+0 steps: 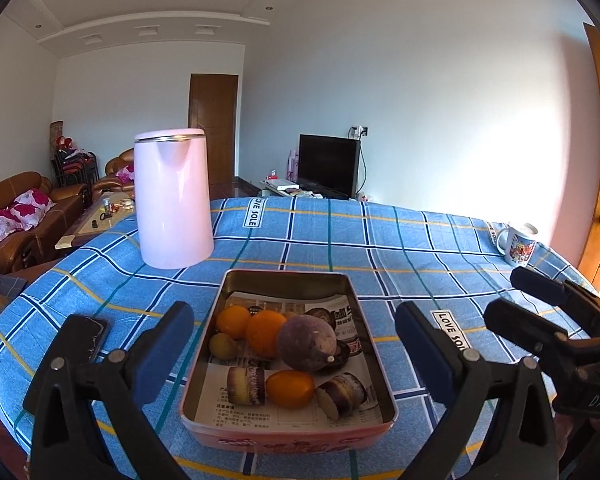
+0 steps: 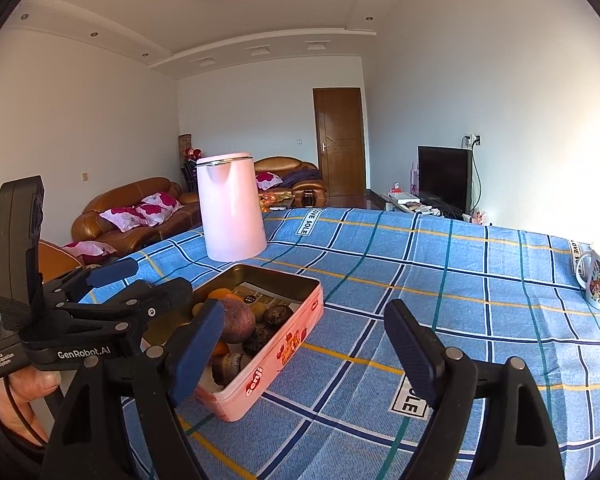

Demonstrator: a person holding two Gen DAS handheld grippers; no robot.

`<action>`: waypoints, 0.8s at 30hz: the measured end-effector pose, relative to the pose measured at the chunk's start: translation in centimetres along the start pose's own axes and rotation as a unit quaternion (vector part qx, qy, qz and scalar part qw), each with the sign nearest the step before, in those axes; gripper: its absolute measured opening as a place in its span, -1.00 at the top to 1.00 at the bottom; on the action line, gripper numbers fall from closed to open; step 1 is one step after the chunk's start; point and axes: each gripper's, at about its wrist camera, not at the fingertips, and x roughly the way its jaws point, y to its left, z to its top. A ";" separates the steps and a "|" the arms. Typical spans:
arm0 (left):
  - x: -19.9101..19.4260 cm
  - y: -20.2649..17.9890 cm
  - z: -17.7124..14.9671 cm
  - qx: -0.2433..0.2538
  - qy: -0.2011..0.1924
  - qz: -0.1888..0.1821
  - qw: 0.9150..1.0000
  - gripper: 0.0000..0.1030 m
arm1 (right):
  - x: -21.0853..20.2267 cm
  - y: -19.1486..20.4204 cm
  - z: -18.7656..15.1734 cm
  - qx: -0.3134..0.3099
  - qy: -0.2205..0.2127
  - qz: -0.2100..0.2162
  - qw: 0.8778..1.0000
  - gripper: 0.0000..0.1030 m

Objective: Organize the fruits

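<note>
A pink tin box [image 1: 188,394] lined with newspaper sits on the blue checked tablecloth [image 1: 380,248]. It holds several fruits: a purple round fruit [image 1: 306,342], oranges [image 1: 265,332], a small orange fruit [image 1: 290,388], a yellow-green fruit [image 1: 223,346] and cut sugarcane pieces [image 1: 246,385]. My left gripper [image 1: 294,344] is open and empty, its jaws either side of the box, above it. My right gripper [image 2: 306,340] is open and empty, to the right of the box [image 2: 284,344]. The left gripper [image 2: 140,280] shows above the box in the right wrist view.
A pink kettle [image 1: 172,200] stands behind the box. A printed mug [image 1: 518,244] stands at the table's far right. A black phone [image 1: 86,336] lies left of the box. Sofas, a TV and a door are beyond the table.
</note>
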 end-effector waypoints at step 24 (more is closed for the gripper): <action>-0.1 -0.6 0.3 0.006 0.001 0.009 1.000 -1.00 | -0.2 -0.2 -0.4 -0.003 0.001 -0.005 1.000 -0.63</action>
